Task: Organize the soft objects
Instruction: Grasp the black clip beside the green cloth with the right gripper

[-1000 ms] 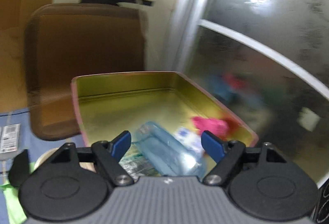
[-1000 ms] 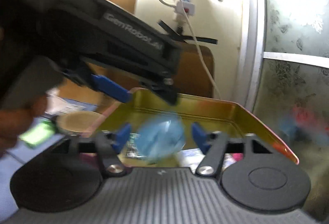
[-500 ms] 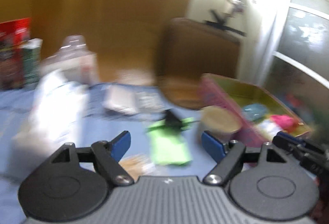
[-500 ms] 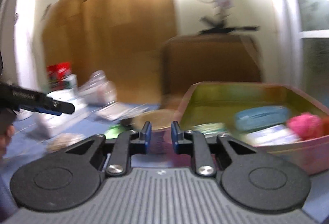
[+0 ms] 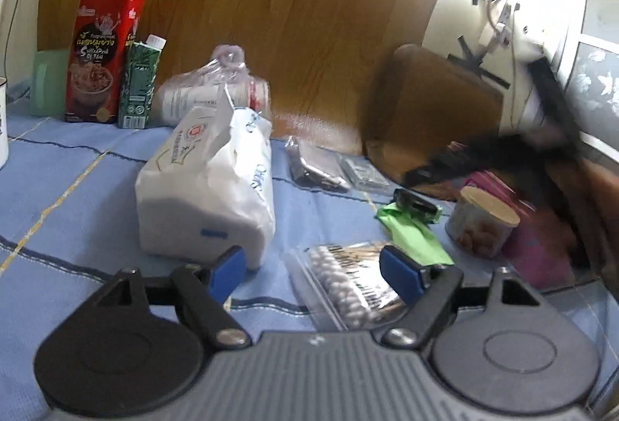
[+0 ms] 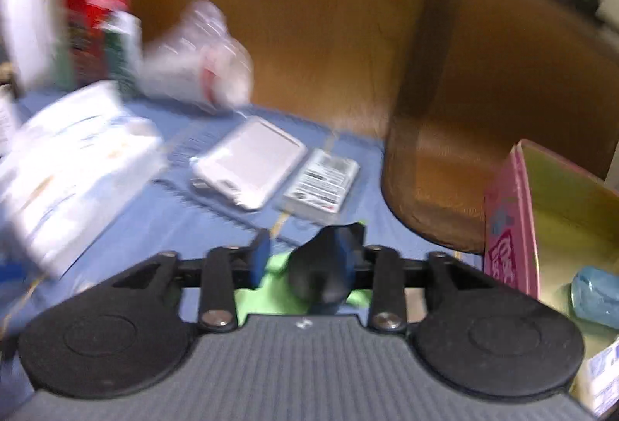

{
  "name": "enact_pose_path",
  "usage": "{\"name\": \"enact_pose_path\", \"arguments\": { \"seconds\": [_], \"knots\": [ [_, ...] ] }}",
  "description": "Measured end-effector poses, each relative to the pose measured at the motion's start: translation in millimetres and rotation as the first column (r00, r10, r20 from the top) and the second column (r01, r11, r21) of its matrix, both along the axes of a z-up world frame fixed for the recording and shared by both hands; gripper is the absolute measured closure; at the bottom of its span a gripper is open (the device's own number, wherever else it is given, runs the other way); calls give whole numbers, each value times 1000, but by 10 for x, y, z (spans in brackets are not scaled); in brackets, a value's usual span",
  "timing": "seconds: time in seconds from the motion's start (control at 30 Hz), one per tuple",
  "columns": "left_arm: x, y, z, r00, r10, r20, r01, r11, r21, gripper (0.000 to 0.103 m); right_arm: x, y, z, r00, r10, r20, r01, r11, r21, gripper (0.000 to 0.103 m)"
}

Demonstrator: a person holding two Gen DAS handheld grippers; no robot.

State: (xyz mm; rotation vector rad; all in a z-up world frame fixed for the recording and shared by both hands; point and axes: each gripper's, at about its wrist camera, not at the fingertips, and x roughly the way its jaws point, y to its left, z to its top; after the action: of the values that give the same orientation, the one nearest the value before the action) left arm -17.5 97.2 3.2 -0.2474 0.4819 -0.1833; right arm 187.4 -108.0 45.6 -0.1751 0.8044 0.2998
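Right wrist only: blue roll point(image 6: 595, 295) in tin point(image 6: 510, 212).

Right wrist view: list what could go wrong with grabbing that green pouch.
1. The black clip sits off-centre in the right gripper, near one finger: closing may catch only the clip, and the green pouch could slip.
2. The view is motion-blurred, so aim may drift toward the pink tin wall.
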Motion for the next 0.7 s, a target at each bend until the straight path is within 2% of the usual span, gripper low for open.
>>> {"name": "enact_pose_path", "arguments": {
  "seconds": [0.03,0.13,0.2,0.23,0.27,0.4,0.5,0.57,0.7],
  "knots": [
    [-26,4,3,1000,-6,15,6,1000,-5,24,213,10,6,997,-19,-69,18,1000,-11,48],
    [-75,10,18,998,-5,59,6,1000,-21,22,607,-5,-99,968,-96,-231,91,995,-33,48],
    [-93,30,22,997,-2,75,5,999,-38,20,717,19,-232,942,-118,-315,99,992,-77,49],
    [-98,39,24,997,0,80,4,999,-48,19,717,35,-274,935,-115,-336,94,993,-78,57],
    [-100,57,21,997,0,83,5,998,-62,19,678,68,-264,940,-107,-323,88,993,-75,61],
    [-80,116,6,997,7,82,1,995,-99,19,356,292,-165,973,-27,-228,1,993,-114,62],
    [-100,134,3,996,21,87,-11,994,-111,19,-98,363,-50,985,85,-152,-96,993,-66,63],
    [-110,134,2,996,22,88,-12,994,-113,19,-511,279,-29,983,151,-106,-156,987,-43,63],
    [-80,132,2,998,-8,68,17,992,-126,20,-1163,-70,-136,977,198,-76,-198,980,3,63]
  ]
}}
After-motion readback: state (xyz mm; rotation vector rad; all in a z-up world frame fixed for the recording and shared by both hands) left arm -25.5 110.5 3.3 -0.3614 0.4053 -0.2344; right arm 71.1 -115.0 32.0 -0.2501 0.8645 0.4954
